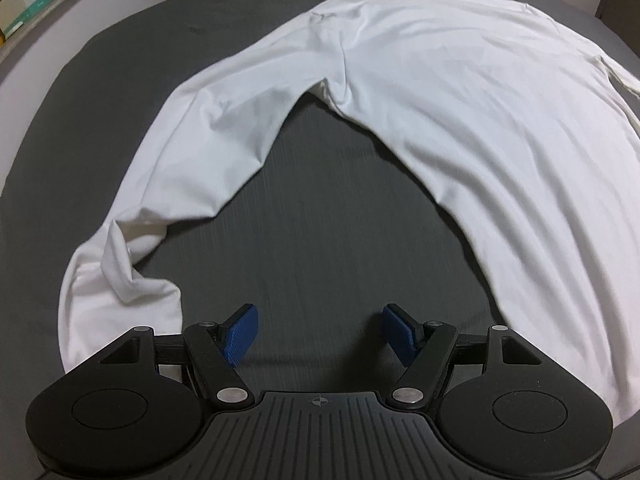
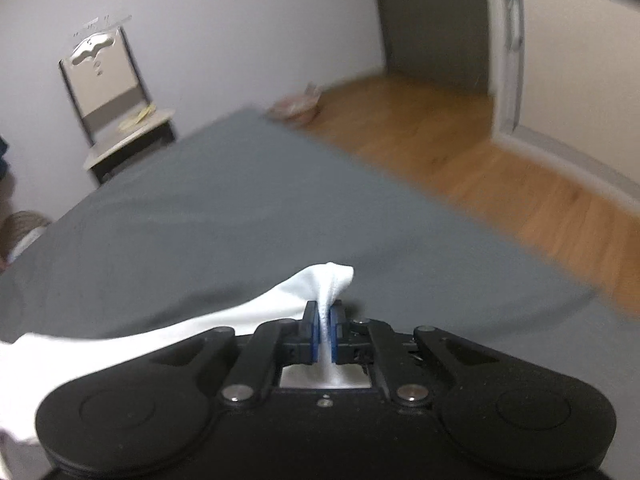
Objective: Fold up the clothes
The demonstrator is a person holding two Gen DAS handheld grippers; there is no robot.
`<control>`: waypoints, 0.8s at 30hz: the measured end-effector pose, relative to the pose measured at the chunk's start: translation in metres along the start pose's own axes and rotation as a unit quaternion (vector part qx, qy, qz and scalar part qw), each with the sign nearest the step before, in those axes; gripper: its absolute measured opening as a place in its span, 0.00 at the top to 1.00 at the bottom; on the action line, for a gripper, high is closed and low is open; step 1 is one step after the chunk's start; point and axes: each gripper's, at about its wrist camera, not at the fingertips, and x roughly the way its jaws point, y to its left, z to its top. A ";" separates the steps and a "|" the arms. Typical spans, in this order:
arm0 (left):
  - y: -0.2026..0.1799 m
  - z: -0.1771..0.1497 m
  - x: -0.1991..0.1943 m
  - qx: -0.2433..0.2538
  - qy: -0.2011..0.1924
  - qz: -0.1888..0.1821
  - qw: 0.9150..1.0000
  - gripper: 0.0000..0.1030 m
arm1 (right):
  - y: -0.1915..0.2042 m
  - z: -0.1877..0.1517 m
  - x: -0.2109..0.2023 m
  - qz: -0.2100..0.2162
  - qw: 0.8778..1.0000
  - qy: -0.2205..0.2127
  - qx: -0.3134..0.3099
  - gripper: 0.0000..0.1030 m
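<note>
A white long-sleeved shirt [image 1: 460, 92] lies spread on a dark grey bed sheet [image 1: 320, 208]. Its left sleeve [image 1: 192, 160] runs down to a crumpled cuff [image 1: 120, 272] just left of my left gripper [image 1: 320, 330]. The left gripper is open and empty above bare sheet, its blue pads [image 1: 242, 330] wide apart. My right gripper [image 2: 325, 328] is shut on a bunched end of the white shirt [image 2: 330, 280], held just above the sheet [image 2: 240, 200]. The cloth trails off to the left in the right wrist view.
The bed's far corner and right edge [image 2: 400, 184] drop to a wooden floor [image 2: 460, 128]. A chair [image 2: 116, 112] stands by the wall behind the bed. A small pinkish object [image 2: 296, 106] lies on the floor. Boxes [image 1: 28, 0] sit at the far left.
</note>
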 end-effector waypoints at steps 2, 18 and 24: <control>-0.002 0.000 0.002 0.002 0.002 -0.001 1.000 0.32 | 0.000 0.004 -0.001 -0.013 0.999 -0.023 -0.026 0.95; -0.126 -0.027 -0.066 0.254 -0.059 -0.157 0.953 0.19 | 0.135 -0.012 -0.060 0.180 0.887 0.123 -0.407 0.74; -0.172 -0.048 -0.066 0.339 -0.042 -0.116 0.933 0.19 | 0.206 -0.123 -0.187 0.323 0.722 0.212 -0.574 0.73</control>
